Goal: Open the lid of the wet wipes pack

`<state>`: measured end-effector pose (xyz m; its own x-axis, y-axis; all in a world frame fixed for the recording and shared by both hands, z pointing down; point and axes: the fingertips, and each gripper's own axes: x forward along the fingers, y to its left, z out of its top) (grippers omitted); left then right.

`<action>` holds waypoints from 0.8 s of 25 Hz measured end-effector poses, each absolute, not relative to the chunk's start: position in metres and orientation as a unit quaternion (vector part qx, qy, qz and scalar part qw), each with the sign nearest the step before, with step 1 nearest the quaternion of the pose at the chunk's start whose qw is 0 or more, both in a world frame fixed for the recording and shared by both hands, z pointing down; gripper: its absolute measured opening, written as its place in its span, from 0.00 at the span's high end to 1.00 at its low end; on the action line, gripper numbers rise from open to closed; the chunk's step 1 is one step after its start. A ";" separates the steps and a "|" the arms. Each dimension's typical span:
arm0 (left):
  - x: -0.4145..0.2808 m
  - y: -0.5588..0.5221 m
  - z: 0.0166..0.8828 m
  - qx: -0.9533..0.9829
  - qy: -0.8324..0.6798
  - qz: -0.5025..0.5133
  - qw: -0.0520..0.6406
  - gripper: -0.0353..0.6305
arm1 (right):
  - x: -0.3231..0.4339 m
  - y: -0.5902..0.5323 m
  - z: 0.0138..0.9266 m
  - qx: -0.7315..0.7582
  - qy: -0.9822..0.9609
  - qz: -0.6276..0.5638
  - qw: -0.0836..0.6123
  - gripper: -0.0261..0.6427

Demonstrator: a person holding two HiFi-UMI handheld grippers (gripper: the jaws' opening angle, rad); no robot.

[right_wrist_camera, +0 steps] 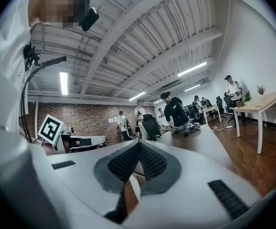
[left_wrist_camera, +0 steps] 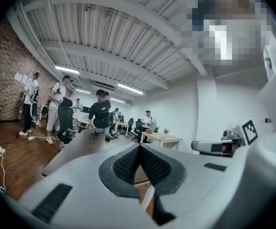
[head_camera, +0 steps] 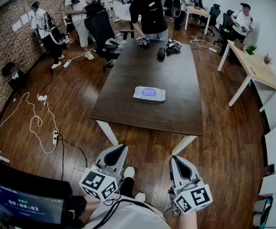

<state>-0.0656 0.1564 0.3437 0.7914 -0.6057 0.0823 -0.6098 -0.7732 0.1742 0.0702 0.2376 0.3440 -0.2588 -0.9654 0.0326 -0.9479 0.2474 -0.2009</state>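
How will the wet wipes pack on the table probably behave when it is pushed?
The wet wipes pack lies flat and low, so it probably will not tip or roll. Its wrapper looks soft, so it may flex. On the smooth table it may slide.

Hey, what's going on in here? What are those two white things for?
A person holds a gripper in each hand, close to the body, short of the dark table. The left gripper and right gripper both have jaws shut on nothing. The wet wipes pack lies flat mid-table, untouched, so the opening has not begun. Another person stands at the far end.
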 end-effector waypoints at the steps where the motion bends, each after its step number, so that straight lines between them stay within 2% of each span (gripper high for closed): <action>1: -0.062 0.151 0.345 0.942 -0.322 0.012 0.097 0.95 | 0.073 0.233 0.345 -0.606 0.789 -0.090 0.047 0.95; 10: -0.040 0.085 0.357 0.943 -0.315 0.016 0.108 0.95 | 0.093 0.171 0.356 -0.610 0.785 -0.098 0.031 0.95; 20: -0.009 -0.045 0.355 0.953 -0.282 0.023 0.112 0.94 | 0.116 0.044 0.348 -0.632 0.768 -0.098 0.020 0.95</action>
